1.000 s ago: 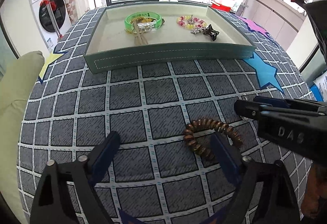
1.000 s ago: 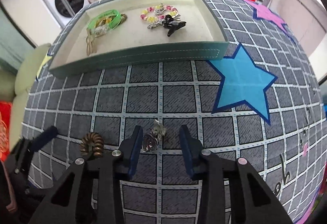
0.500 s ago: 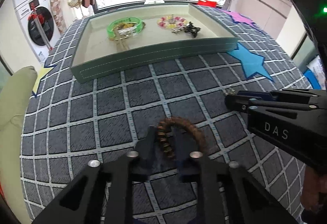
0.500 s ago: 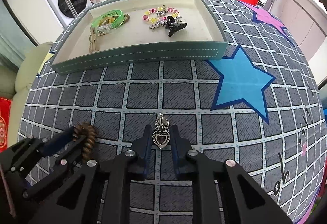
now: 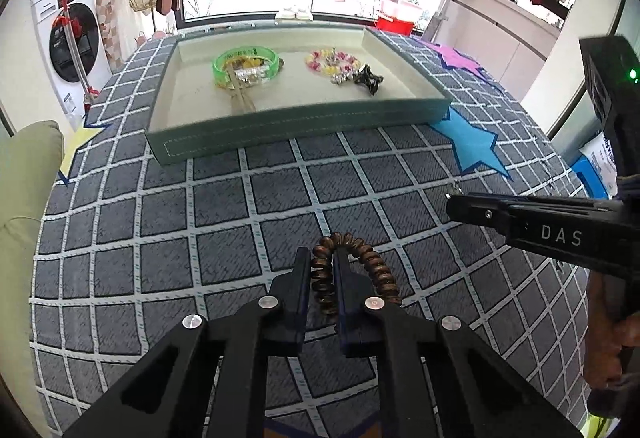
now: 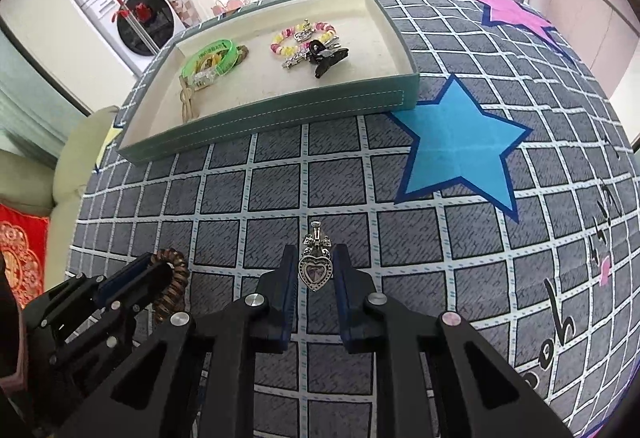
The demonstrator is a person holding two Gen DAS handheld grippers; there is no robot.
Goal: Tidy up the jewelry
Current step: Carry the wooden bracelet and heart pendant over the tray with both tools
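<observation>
While both pieces are pinched at once, we hold them low over the grid-patterned tabletop [image 5: 248,198], probably so one trip can carry two things to the tray [image 5: 288,126]. Our left claw [image 5: 322,270] is closed on one side of the brown beaded bracelet [image 5: 360,266], its other side looping free to the right of the fingers; gripping a single strand seems the easy way to take a ring-shaped thing. Our right claw [image 6: 315,270] is clamped on the silver heart pendant [image 6: 316,272] by its flanks, so the bail and bow stick out ahead of the tips. The tray sits well apart at the far side, already holding a green bangle [image 5: 244,68], a pink-and-yellow bead bracelet [image 5: 330,60] and a black hair clip [image 5: 370,78], grouped toward the back. We judge the near part of the tray floor the obvious landing spot.
</observation>
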